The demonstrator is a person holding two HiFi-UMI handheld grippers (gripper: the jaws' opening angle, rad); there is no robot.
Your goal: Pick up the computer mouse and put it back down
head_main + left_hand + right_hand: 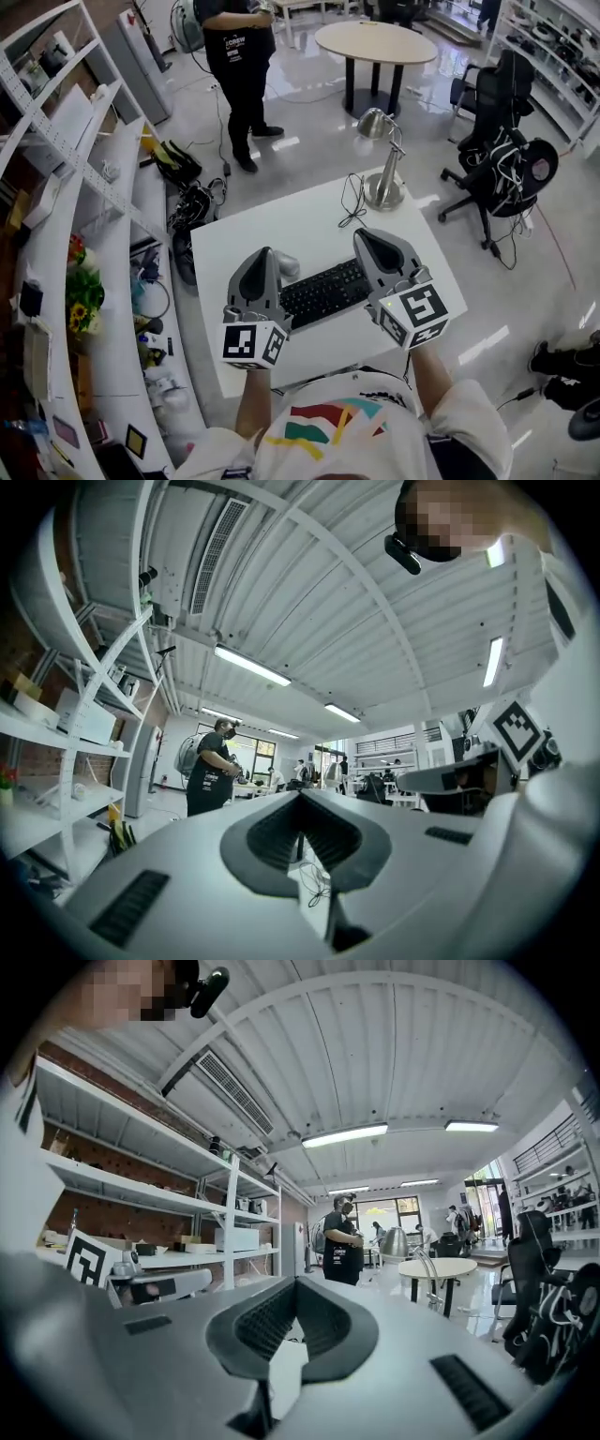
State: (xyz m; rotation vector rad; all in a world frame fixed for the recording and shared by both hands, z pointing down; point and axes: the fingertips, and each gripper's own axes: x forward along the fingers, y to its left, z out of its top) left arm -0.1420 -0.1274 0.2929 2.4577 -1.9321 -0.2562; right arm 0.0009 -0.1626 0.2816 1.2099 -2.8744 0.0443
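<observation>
— White tabletop (281, 220), and what sits on it?
— A black keyboard (323, 292) towards the near edge, a metal desk lamp (382, 178) at the far edge near the right corner, and a thin cable (352, 202) lying loose just beside the lamp's base.
— Anything that holds things?
— Only the shelves (112, 187) off the table's left edge. A bunch of red and yellow flowers (82, 305) stands on one. The rest there is too small to tell.
— And the mouse?
— The mouse (288, 266) is pale grey and lies on the tabletop at the keyboard's far left end, half hidden behind the left gripper (265, 253). Neither gripper touches it.
— How do that gripper's jaws stand?
— Pressed together at the tips, with nothing between them. It is held up over the table, above the keyboard's left end.
— And the right gripper (367, 236)?
— Likewise closed and empty, raised over the keyboard's right end and pointing towards the lamp.
</observation>
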